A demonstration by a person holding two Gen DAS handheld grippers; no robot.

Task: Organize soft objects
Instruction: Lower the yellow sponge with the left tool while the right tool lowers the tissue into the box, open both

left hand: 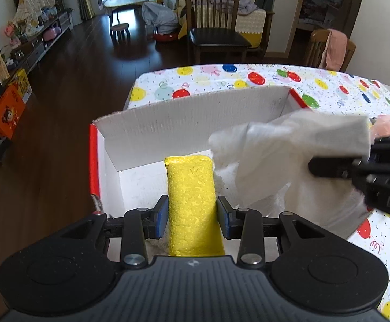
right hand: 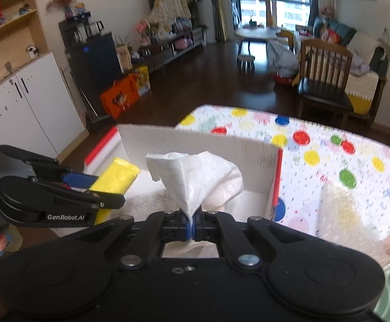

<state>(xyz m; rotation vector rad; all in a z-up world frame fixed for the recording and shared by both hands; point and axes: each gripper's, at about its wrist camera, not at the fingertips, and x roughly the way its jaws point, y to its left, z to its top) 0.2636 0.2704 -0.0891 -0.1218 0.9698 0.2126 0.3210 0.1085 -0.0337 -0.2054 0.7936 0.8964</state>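
**Layout round the claws**

Left claw [left hand: 192,213] is sitting over the box [left hand: 184,123], w/ the sponge [left hand: 190,201] lying between its fingers and reaching fwd into the box. Right claw [right hand: 193,224] is sitting just right of it, the cloth [right hand: 195,179] bunching up ahead of its tips, over the box interior. Box is standing on the table [left hand: 248,80], far wall beyond both claws. Chair [left hand: 216,26] is standing behind the table. A towel [right hand: 342,214] is lying on the table, right of the right claw, outside the box.

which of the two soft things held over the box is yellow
The sponge, a stiff yellow block held in the left claw. The other is a crumpled white tissue, pinched in the right claw over the box.
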